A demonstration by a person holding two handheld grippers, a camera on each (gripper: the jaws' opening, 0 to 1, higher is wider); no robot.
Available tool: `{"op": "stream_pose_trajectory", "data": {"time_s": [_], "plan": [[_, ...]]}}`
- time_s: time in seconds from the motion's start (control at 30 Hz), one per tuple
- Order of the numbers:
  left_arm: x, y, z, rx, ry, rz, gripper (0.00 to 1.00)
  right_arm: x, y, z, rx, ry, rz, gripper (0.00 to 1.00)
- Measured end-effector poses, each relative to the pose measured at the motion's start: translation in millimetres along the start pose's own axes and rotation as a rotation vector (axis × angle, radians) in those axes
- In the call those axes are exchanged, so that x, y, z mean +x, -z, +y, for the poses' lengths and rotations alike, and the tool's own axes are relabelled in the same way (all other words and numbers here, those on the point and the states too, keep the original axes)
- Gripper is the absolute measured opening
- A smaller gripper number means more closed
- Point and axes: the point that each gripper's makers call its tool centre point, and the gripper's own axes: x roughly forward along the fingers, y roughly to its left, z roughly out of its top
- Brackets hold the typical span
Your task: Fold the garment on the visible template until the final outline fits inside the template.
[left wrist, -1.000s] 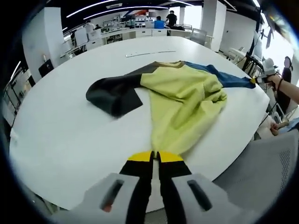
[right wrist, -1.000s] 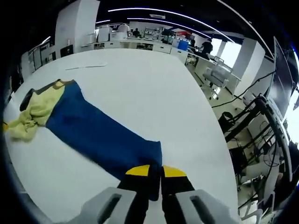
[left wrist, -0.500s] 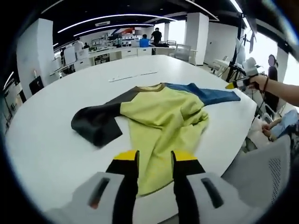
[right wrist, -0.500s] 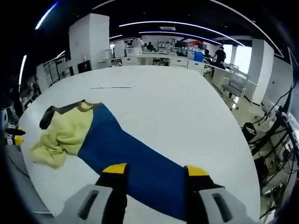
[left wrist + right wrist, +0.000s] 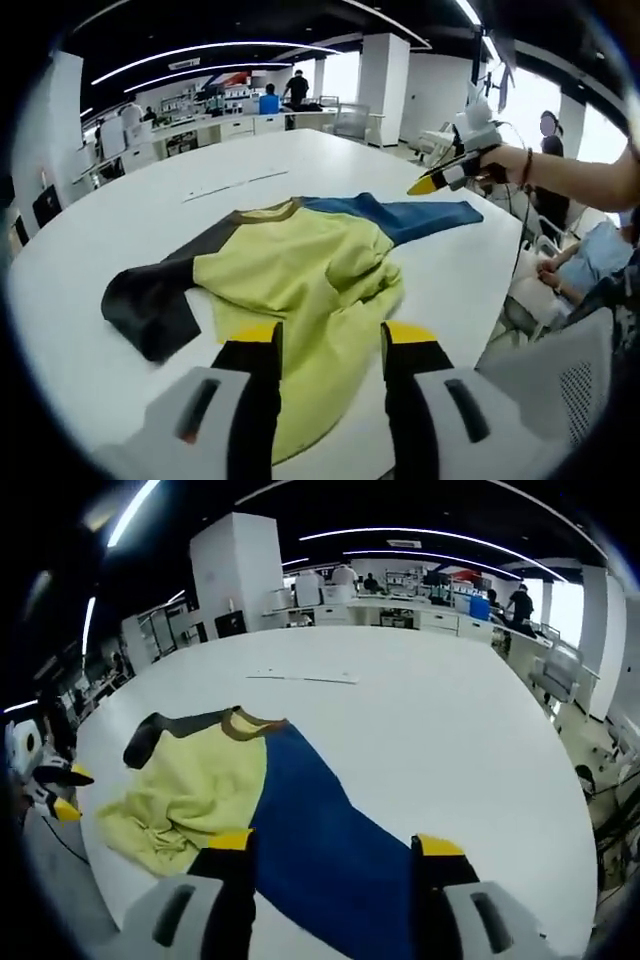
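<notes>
Garment (image 5: 300,280) lies spread, rumpled, on white table (image 5: 80,330): yellow body bunched mid-cloth, black sleeve one side, blue sleeve (image 5: 330,850) other. Left gripper (image 5: 328,335) jaws wide apart over yellow hem, holding nothing; right gripper (image 5: 335,845) likewise spread above blue sleeve, empty. Likely both poised to pinch for fold. Farther off, thin strip (image 5: 305,678) on table. No template outline discernible; no readable writing.
</notes>
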Motion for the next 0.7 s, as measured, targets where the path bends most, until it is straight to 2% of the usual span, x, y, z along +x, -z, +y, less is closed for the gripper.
{"op": "stream_pose_trajectory", "data": {"time_s": [0.13, 0.3, 0.6, 0.7], "plan": [[16, -8.5, -19.8, 0.052, 0.065, -0.013, 0.36, 19, -8.8, 4, -0.024, -0.031, 0.008, 0.59], [36, -8.5, -38.5, 0.070, 0.119, 0.002, 0.34, 42, -20.4, 20, -0.055, -0.072, 0.013, 0.56], [76, -2.3, -70.7, 0.099, 0.204, 0.032, 0.28, 85, -28.9, 47, -0.110, -0.120, 0.029, 0.46], [87, 3.1, -77.0, 0.111, 0.220, 0.051, 0.23, 97, -28.1, 57, -0.123, -0.141, 0.043, 0.45]]}}
